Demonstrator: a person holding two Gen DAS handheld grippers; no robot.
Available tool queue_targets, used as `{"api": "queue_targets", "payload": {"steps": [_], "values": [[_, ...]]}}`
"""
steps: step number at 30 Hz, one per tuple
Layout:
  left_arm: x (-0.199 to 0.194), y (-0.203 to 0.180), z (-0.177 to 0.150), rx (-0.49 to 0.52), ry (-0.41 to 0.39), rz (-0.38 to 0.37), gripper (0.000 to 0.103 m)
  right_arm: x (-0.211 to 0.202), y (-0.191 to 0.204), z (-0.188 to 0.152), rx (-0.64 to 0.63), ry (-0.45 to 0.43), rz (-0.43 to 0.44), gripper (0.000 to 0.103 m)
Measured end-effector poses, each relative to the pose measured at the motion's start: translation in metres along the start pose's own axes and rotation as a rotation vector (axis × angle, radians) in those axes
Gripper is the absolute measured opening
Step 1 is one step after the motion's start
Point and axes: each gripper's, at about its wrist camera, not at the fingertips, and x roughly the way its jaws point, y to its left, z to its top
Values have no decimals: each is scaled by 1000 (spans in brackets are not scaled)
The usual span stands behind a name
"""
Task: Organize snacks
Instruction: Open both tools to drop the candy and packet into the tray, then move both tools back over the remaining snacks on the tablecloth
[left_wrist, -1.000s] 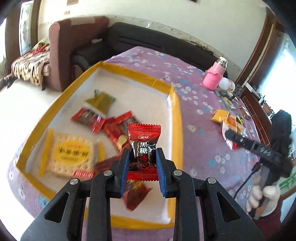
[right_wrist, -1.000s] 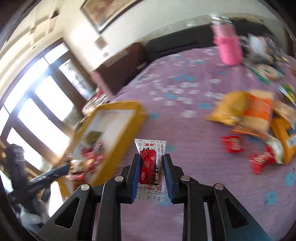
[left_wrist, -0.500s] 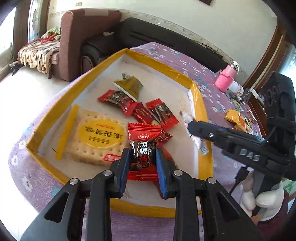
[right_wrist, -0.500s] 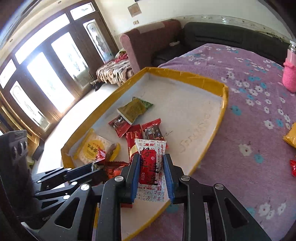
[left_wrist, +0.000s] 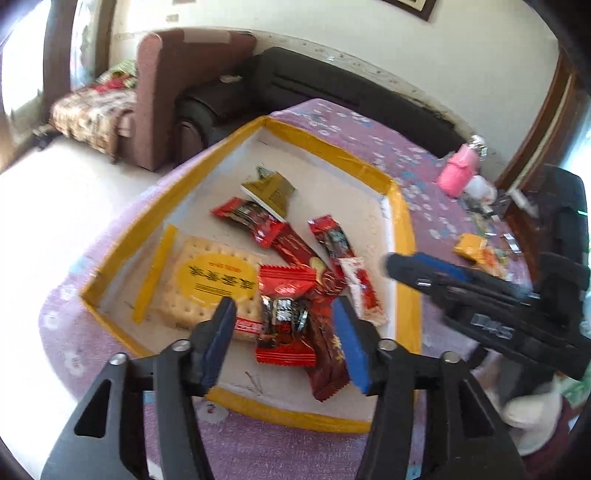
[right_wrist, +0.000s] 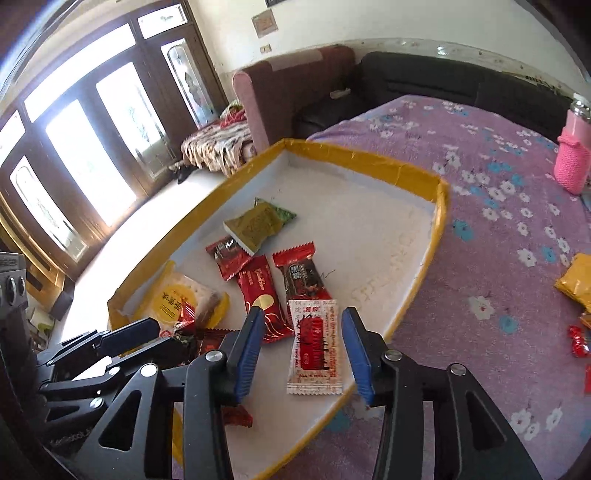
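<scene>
A white tray with a yellow rim (left_wrist: 402, 236) (right_wrist: 369, 158) sits on the purple flowered cloth and holds several snack packets. My left gripper (left_wrist: 284, 317) hovers over the tray's near end with its jaws opening. A red and black candy packet (left_wrist: 286, 291) lies loose between the pads, touching neither. My right gripper (right_wrist: 302, 325) is over the tray's right side, jaws also opening. A white and red sachet (right_wrist: 314, 347) sits between its pads, free of both. Each gripper shows at the edge of the other's view.
In the tray lie a round-label biscuit pack (left_wrist: 210, 280) (right_wrist: 177, 299), an olive-green packet (right_wrist: 258, 223) and red bars. Loose orange and red snacks (right_wrist: 576, 280) (left_wrist: 476, 247) lie on the cloth to the right. A pink bottle (right_wrist: 572, 162) stands farther back, before a sofa.
Both grippers went from shut to open, letting go of the candy packet and the sachet over the tray. The right gripper had swung from the loose snacks to the tray.
</scene>
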Motion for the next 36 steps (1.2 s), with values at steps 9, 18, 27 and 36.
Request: {"api": "queue_targets", "payload": {"steps": [9,18,27,36], "values": [[-9,-63,-5,171,-25,75,63,-62,-55,-25,100,-97,-49,53],[-3,-143,-16,360,-25,99,63,-105,-149,-71,282,-123,-143,55],[19,-187,-28,452,40,83,63,-136,-234,-110,459,-156,-206,56],[32,-201,-32,460,98,1,63,-140,-275,-108,533,-184,-233,56]]}}
